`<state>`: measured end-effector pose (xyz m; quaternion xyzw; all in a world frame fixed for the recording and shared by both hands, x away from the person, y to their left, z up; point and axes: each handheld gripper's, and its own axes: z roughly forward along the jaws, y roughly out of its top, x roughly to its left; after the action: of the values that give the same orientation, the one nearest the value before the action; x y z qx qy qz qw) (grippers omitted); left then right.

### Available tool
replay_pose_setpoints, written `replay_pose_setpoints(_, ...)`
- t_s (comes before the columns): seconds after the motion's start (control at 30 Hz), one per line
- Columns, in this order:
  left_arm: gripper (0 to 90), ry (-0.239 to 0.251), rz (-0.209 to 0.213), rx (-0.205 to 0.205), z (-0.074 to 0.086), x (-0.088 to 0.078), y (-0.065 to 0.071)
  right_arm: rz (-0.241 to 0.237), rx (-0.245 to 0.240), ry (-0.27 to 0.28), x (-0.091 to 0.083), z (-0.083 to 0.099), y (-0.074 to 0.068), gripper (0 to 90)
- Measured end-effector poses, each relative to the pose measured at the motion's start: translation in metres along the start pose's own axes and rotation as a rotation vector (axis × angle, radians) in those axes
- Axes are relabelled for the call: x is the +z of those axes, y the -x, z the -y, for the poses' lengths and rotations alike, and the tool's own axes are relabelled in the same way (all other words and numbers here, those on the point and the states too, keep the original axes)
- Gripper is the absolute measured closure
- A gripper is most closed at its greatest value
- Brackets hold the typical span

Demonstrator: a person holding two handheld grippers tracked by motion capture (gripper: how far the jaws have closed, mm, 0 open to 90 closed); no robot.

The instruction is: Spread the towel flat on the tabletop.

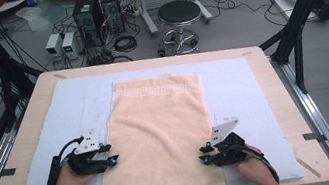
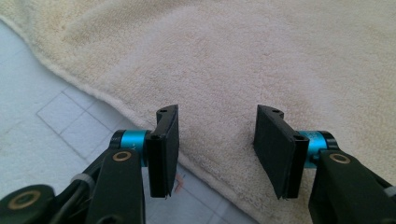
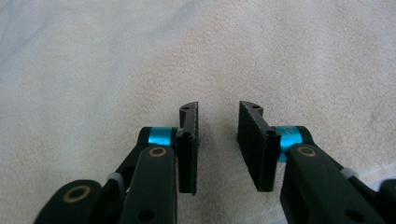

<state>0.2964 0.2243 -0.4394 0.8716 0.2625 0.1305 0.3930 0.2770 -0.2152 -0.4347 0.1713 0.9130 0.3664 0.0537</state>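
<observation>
A peach towel (image 1: 160, 139) lies flat and lengthwise on the pale mat (image 1: 237, 85), its near end hanging over the table's front edge. My left gripper (image 1: 110, 153) rests at the towel's left edge. In the left gripper view, that gripper (image 2: 217, 149) stands open, its jaws straddling the towel's hem (image 2: 107, 100) with no fabric pinched. My right gripper (image 1: 205, 153) sits at the towel's right edge. In the right gripper view, it (image 3: 217, 144) hovers over the towel (image 3: 233, 56) with a narrow gap between the pads and nothing in it.
The wooden table (image 1: 272, 84) carries the mat, with bare mat on both sides of the towel. Beyond the far edge stand a black stool (image 1: 180, 16) and computer towers (image 1: 88, 14) among cables. Black frame posts (image 1: 300, 9) rise at the right and left.
</observation>
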Motion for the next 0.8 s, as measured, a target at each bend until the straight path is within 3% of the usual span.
replay_pose_setpoints(0.13,47.5,0.015,0.000,-0.012,-0.002,-0.003,0.000,0.045,0.033,0.044,-0.004,-0.003,0.006,61.6)
replay_pose_setpoints(0.27,43.2,0.038,0.033,-0.042,-0.009,-0.005,-0.005,0.094,0.066,0.083,-0.007,-0.009,0.018,55.6)
replay_pose_setpoints(0.4,35.8,0.061,0.016,-0.059,-0.014,-0.005,-0.010,0.143,0.117,0.107,-0.008,-0.015,0.033,41.7)
replay_pose_setpoints(0.5,28.9,0.068,-0.002,-0.096,-0.019,-0.005,-0.015,0.172,0.158,0.136,-0.009,-0.022,0.045,35.0)
replay_pose_setpoints(0.6,23.4,0.074,-0.032,-0.124,-0.025,-0.006,-0.022,0.193,0.162,0.162,-0.011,-0.031,0.058,32.4)
replay_pose_setpoints(0.7,19.7,0.071,-0.063,-0.158,-0.034,-0.007,-0.031,0.231,0.152,0.152,-0.010,-0.041,0.067,28.4)
replay_pose_setpoints(0.8,16.4,0.103,-0.071,-0.205,-0.041,-0.008,-0.043,0.236,0.146,0.161,-0.009,-0.049,0.079,27.9)
